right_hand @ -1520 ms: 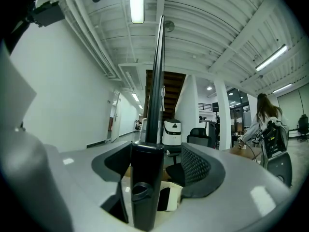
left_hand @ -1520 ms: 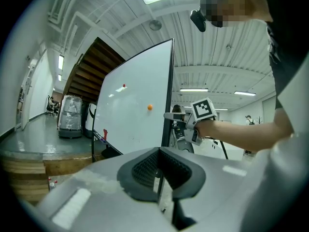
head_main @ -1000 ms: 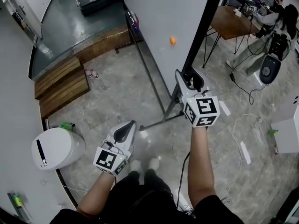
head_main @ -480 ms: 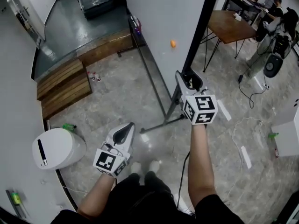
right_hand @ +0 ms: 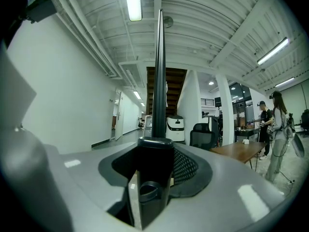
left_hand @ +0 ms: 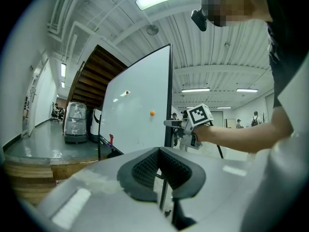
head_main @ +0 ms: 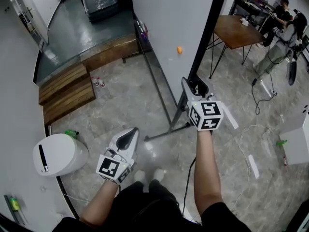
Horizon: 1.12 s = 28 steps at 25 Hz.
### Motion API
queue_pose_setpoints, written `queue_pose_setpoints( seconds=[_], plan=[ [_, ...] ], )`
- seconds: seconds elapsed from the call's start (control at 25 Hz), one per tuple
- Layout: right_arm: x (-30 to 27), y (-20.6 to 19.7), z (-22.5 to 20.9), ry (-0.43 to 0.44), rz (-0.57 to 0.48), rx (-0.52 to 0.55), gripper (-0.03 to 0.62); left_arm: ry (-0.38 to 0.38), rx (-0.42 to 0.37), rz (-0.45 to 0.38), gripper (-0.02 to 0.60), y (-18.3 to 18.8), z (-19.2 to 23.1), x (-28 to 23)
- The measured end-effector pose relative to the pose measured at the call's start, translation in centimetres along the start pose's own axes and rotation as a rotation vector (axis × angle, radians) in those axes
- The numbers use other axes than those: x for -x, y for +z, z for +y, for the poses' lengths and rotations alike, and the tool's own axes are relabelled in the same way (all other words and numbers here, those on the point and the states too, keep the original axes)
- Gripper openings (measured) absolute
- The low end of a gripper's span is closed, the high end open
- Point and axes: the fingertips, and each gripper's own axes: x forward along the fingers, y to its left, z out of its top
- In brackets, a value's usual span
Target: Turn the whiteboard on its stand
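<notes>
Right claw (head_main: 195, 85) clamped on the black side frame of the whiteboard (head_main: 169, 18) — upright on its stand (head_main: 158, 88) just ahead — left claw (head_main: 128, 138) closed on nothing, low and well apart; grip made, turn itself seemingly mostly left to do.

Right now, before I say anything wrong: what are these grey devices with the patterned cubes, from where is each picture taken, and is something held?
A person holds a hand-operated claw in each hand; no robot is here. One picture comes from a camera on the person's head, looking down; the other two from cameras riding on the claws. The right claw grips the black side frame of the whiteboard, which stands on the floor. The left claw is shut and empty.
</notes>
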Motion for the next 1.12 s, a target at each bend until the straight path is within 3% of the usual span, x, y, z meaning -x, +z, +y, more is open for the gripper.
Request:
queue_pose_setpoints(
  seconds=[1.12],
  plan=[
    [7.1,-0.6,1.2,-0.017,0.039,-0.003,0.190,-0.049,-0.012,-0.026,0.003,0.8,-2.3,1.2]
  ],
)
